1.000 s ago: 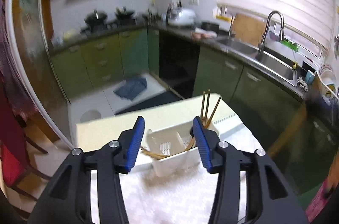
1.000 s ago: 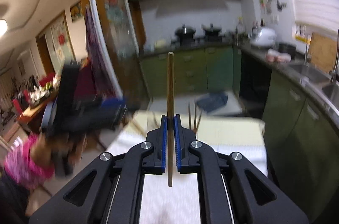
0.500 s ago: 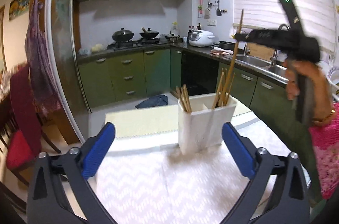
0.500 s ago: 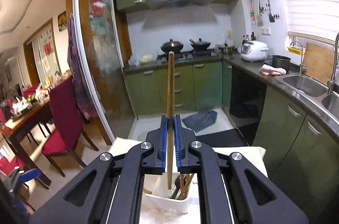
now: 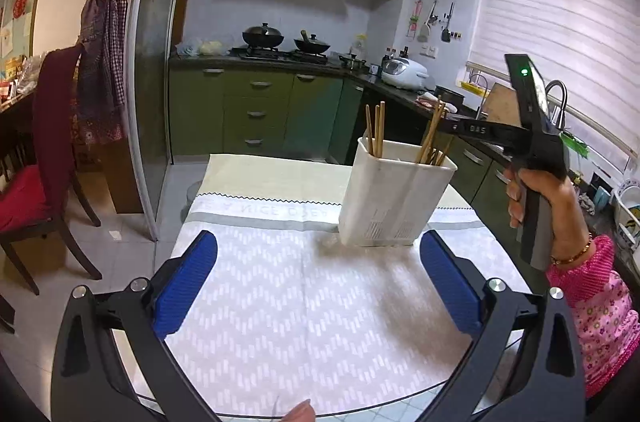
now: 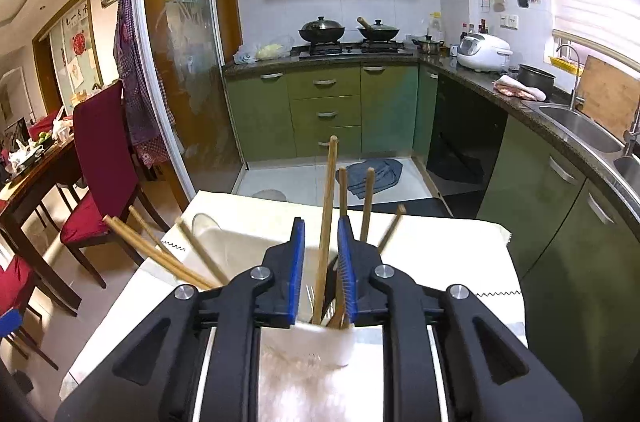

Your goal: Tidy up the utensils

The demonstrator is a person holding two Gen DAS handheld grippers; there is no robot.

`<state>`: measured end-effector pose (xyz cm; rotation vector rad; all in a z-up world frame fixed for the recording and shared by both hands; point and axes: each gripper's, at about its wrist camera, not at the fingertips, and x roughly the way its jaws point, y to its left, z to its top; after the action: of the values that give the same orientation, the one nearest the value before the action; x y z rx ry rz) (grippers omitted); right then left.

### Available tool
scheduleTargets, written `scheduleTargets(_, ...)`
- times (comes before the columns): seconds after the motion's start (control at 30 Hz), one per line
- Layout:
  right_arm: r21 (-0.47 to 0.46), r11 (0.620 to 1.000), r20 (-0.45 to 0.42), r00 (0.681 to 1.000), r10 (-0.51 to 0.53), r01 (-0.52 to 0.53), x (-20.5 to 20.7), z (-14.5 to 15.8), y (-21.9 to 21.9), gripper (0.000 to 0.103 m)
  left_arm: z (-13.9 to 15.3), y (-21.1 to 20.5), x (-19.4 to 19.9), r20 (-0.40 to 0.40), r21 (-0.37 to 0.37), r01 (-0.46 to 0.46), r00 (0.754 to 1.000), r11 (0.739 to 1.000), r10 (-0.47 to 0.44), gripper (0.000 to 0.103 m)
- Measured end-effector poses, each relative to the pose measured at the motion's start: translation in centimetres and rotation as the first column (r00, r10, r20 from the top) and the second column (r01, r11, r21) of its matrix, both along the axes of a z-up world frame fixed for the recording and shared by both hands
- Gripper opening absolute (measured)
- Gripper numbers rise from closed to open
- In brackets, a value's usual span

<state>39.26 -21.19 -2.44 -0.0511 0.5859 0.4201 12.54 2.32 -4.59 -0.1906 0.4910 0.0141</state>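
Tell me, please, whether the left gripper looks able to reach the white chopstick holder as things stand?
Probably yes. The left gripper is open wide, and only bare tablecloth lies between it and the holder. The right gripper works above the holder's far compartment, not in the path.

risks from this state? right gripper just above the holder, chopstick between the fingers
1. The right gripper is open, its chopstick loose and tilted, so it may lean out unevenly.
2. The gripper sits just above the white holder; lifting out could snag neighbouring chopsticks.
3. The left gripper is open, away from the holder, so a bump could tip it.
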Motion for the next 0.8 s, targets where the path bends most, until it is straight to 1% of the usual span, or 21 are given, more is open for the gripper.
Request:
scheduleTargets(0.03, 0.012, 1.0, 0.007, 1.0, 0.005, -0.005, -0.9, 0.1, -0.4, 0.017, 0.0, -0.1, 0.0, -0.001, 0.008, 0.001, 1.0, 1.0, -0.001, 0.097)
scheduleTargets(0.07, 0.021, 1.0, 0.016, 1.0, 0.008, -0.009, -1.8, 0.4, -0.8, 0.02, 0.0, -0.3, -0.1, 0.001, 0.015, 0.005, 1.0, 1.0, -0.005, 0.097)
scheduleTargets(0.1, 0.029, 1.0, 0.037, 0.999, 0.009, -0.01, -3.2, 0.6, -1.5, 0.027, 0.1, -0.5, -0.3, 0.005, 0.026, 0.011, 1.0, 1.0, -0.011, 0.097)
scheduleTargets(0.13, 0.035, 0.999, 0.053, 0.999, 0.009, -0.011, -4.6, 1.0, -2.3, 0.032, 0.2, -0.7, -0.5, 0.011, 0.038, 0.017, 1.0, 0.999, -0.017, 0.097)
scheduleTargets(0.2, 0.049, 0.999, 0.083, 0.997, 0.01, -0.014, -7.7, 1.4, -3.9, 0.049, 0.3, -1.1, -0.9, 0.029, 0.061, 0.027, 0.999, 0.998, -0.028, 0.097)
scheduleTargets(0.23, 0.058, 0.998, 0.099, 0.995, 0.006, -0.011, -9.8, 1.4, -5.0, 0.052, 0.5, -1.3, -1.1, 0.036, 0.068, 0.029, 0.999, 0.997, -0.032, 0.097)
scheduleTargets(0.27, 0.06, 0.998, 0.111, 0.994, -0.001, -0.005, -11.4, 1.4, -5.9, 0.059, 0.5, -1.5, -1.4, 0.05, 0.075, 0.035, 0.998, 0.997, -0.039, 0.097)
scheduleTargets(0.3, 0.058, 0.998, 0.124, 0.992, -0.012, 0.004, -13.4, 1.2, -7.0, 0.067, 0.5, -1.6, -1.6, 0.056, 0.074, 0.04, 0.997, 0.996, -0.044, 0.097)
scheduleTargets(0.33, 0.058, 0.998, 0.134, 0.991, -0.019, 0.011, -14.9, 1.2, -7.7, 0.072, 0.5, -1.6, -1.9, 0.062, 0.069, 0.045, 0.997, 0.997, -0.05, 0.097)
scheduleTargets(0.4, 0.062, 0.998, 0.143, 0.989, -0.03, 0.021, -18.1, 0.7, -9.4, 0.091, 0.2, -1.8, -2.5, 0.069, 0.065, 0.055, 0.996, 0.996, -0.06, 0.097)
scheduleTargets(0.43, 0.069, 0.997, 0.145, 0.989, -0.029, 0.019, -19.5, 0.3, -10.1, 0.096, 0.1, -2.0, -2.7, 0.07, 0.065, 0.066, 0.995, 0.996, -0.07, 0.097)
scheduleTargets(0.47, 0.072, 0.997, 0.151, 0.988, -0.026, 0.015, -20.9, 0.0, -10.6, 0.099, 0.0, -2.1, -2.9, 0.067, 0.066, 0.073, 0.995, 0.995, -0.077, 0.097)
scheduleTargets(0.57, 0.044, 0.998, 0.181, 0.983, -0.041, 0.033, -25.3, -1.1, -12.0, 0.099, -0.4, -2.6, -3.8, 0.061, 0.081, 0.085, 0.994, 0.993, -0.09, 0.097)
scheduleTargets(0.67, 0.041, 0.998, 0.204, 0.977, -0.055, 0.047, -28.9, -1.5, -13.0, 0.099, -0.1, -3.0, -4.7, 0.056, 0.101, 0.082, 0.994, 0.991, -0.088, 0.097)
scheduleTargets(0.8, 0.038, 0.998, 0.202, 0.978, -0.051, 0.045, -33.0, -1.7, -13.8, 0.099, 1.3, -3.2, -7.0, 0.098, 0.11, 0.069, 0.992, 0.992, -0.08, 0.097)
